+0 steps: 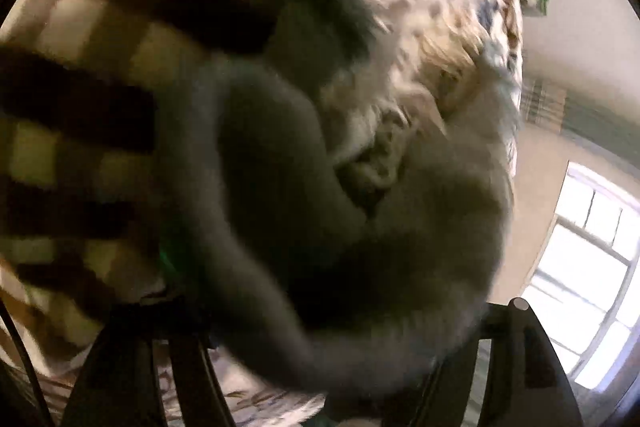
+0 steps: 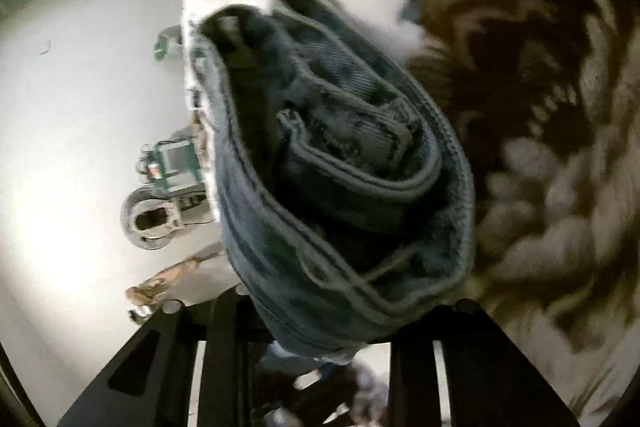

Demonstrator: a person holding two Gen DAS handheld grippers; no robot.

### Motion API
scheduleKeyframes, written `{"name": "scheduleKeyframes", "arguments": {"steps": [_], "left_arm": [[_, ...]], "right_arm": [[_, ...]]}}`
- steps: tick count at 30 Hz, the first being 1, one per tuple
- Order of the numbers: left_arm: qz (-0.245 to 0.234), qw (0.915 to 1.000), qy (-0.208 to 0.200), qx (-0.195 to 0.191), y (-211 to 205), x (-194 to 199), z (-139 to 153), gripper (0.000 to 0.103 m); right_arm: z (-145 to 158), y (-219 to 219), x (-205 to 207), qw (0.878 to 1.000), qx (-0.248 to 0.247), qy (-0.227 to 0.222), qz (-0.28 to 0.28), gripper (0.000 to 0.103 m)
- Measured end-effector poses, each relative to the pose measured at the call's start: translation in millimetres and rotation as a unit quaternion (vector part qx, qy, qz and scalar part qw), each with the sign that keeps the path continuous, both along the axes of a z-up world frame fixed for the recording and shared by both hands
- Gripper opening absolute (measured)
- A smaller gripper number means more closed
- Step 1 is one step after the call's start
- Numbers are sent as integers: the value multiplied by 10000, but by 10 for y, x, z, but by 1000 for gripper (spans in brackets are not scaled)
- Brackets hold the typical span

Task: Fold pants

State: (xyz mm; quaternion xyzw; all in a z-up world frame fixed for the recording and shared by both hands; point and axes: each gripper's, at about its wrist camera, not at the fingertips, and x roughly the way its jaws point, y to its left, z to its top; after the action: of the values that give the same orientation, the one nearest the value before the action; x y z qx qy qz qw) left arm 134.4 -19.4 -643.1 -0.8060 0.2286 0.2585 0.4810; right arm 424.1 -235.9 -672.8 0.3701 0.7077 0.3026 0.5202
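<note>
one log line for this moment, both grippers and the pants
task: fold pants | left gripper: shut on pants | right gripper: shut on pants | pants: bunched, lifted over patterned bedding | view: motion-blurred

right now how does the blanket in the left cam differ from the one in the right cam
The left view's blanket has straight dark brown bars crossing on tan, a plaid; the right view's blanket has curling brown shapes on white. The plaid one sits upper left of the pants; the swirled one lies right of the pants. Both are motion-blurred and lie behind the lifted denim.
</note>
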Motion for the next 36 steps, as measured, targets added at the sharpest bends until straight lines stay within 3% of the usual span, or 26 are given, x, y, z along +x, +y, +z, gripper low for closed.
{"name": "scheduleKeyframes", "arguments": {"steps": [4, 6, 7, 8, 10, 11, 13, 15, 17, 20, 28, 36], "left_arm": [[260, 9996, -51, -141, 59, -37, -37, 65], [140, 9999, -24, 26, 108, 6, 19, 65], [-27, 9999, 43, 154, 140, 55, 58, 61], [-206, 9993, 79, 309, 173, 111, 99, 58], [-446, 9975, 167, 515, 228, 189, 136, 52], [-506, 9970, 194, 550, 265, 225, 134, 50], [-588, 9963, 228, 579, 319, 280, 116, 32], [-762, 9941, 237, 730, 356, 326, 189, 26], [-960, 9906, 212, 949, 389, 386, 330, 24], [-1307, 9840, 97, 1207, 435, 522, 633, 24], [-2163, 9686, -367, 1169, 603, 1089, 1354, 24], [-3358, 9249, -1113, 1392, 708, 2687, 2164, 24]], "right_arm": [[40, 16, 20, 9998, 86, 121, 101, 27], [-46, 14, 91, 9995, -88, 125, 272, 37], [-140, -35, 153, 9989, -238, 191, 342, 49], [-226, -22, 175, 9983, -329, 292, 390, 54], [-352, 13, 186, 9981, -326, 407, 313, 56], [-393, 22, 183, 9982, -326, 449, 230, 56], [-399, 93, 190, 9984, -406, 394, 2, 53], [-296, 130, 153, 9983, -522, 219, -130, 37], [-145, 151, 128, 9979, -539, 185, -308, 28], [102, 180, 114, 9975, -499, 109, -492, 24], [1074, 81, 230, 9920, -393, -65, -1195, 22], [2166, -357, 1074, 9703, -305, -607, -2323, 22]]}}
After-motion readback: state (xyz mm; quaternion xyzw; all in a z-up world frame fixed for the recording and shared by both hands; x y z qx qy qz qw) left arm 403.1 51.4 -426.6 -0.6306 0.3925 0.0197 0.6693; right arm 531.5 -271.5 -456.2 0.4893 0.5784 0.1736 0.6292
